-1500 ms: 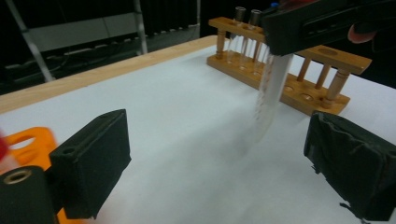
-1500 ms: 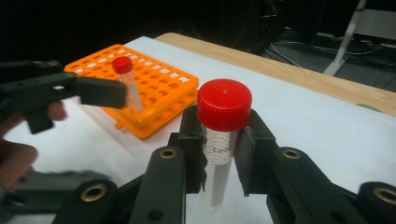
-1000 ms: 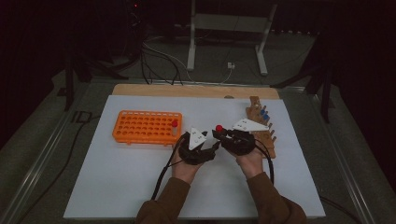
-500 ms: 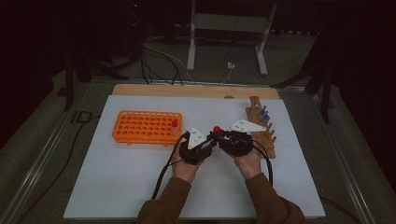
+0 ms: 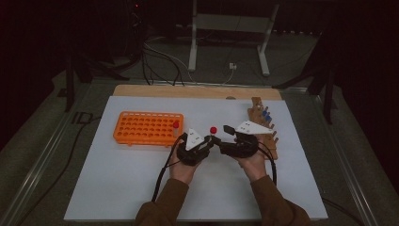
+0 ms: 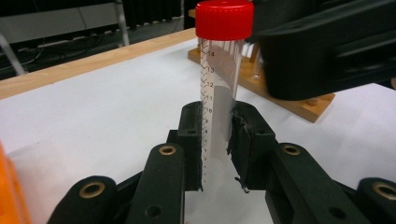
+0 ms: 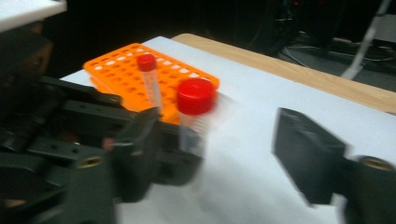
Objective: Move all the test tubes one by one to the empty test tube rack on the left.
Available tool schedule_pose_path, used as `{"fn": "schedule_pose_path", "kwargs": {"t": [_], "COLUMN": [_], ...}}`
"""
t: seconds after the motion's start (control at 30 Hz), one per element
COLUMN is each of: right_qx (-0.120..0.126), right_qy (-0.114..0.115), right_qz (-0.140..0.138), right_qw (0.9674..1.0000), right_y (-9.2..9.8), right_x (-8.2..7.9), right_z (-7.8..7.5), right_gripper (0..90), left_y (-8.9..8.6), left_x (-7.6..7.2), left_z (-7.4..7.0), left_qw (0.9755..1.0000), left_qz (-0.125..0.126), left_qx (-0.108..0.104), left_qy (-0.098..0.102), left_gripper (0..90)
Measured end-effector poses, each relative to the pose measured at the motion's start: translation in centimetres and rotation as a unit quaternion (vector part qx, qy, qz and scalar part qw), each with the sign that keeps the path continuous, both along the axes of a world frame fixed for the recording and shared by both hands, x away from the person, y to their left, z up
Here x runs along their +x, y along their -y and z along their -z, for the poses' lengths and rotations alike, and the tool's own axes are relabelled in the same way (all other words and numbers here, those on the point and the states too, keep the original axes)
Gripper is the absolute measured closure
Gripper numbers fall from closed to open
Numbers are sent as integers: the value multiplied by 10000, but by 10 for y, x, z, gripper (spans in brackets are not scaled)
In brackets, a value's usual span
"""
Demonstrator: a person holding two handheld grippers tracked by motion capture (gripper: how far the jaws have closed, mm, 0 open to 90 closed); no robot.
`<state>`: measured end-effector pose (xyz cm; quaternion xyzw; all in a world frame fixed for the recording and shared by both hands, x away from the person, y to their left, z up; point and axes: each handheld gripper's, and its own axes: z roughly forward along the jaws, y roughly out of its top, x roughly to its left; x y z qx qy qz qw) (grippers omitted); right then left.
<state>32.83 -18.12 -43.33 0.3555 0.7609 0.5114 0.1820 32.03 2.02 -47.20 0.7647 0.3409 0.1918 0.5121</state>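
One tube, red-capped, upright above the mat between both hands, clamped low in the left gripper so the cap stays clear. Right gripper: jaws just opening, tube free of its pads, apparently a handover toward the orange rack.

The clear tube with the red cap has little black lines and numbers going up its side. Near the top you can read 14, then 13 below it, then 12. Under those there is a number that looks like 11 and one that looks like 10, but they are partly cut off by the curve of the tube. The smaller numbers lower down are too tiny and blurry to read. No other words, names or signs can be read anywhere else.
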Motion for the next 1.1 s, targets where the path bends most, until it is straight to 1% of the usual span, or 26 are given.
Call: {"fn": "schedule_pose_path", "kwargs": {"t": [0.03,0.07,0.1,0.17,0.33,0.5,0.6,0.8,0.93,1.1], "right_qx": [-41,-108,-146,-118,-159,-214,-223,-211,-261,-282], "right_qy": [16,25,27,14,-38,-17,47,44,34,51], "right_qz": [67,156,218,189,234,363,436,574,623,659], "right_qw": [10000,9998,9997,9998,9996,9991,9988,9981,9977,9974], "right_y": [1,1,2,5,13,22,28,40,47,54], "right_x": [0,0,0,1,2,1,0,-1,-1,-3], "right_z": [0,1,1,3,7,10,10,14,16,16], "right_gripper": [211,157,152,137,30,0,0,0,0,0], "left_y": [-2,-4,-5,-9,-17,-27,-33,-45,-54,-65], "left_x": [0,0,0,-1,-2,-2,-3,-2,-2,0], "left_z": [0,-1,-1,-3,-6,-8,-10,-12,-13,-14], "left_qw": [10000,10000,10000,10000,10000,9999,9998,9995,9992,9988], "left_qz": [-12,-30,-35,-32,-70,-105,-130,-236,-321,-419], "left_qx": [-5,-14,-11,-1,-22,-90,-135,-193,-231,-229], "left_qy": [3,9,22,43,66,67,90,95,103,131], "left_gripper": [749,749,749,749,749,748,747,747,747,746]}}
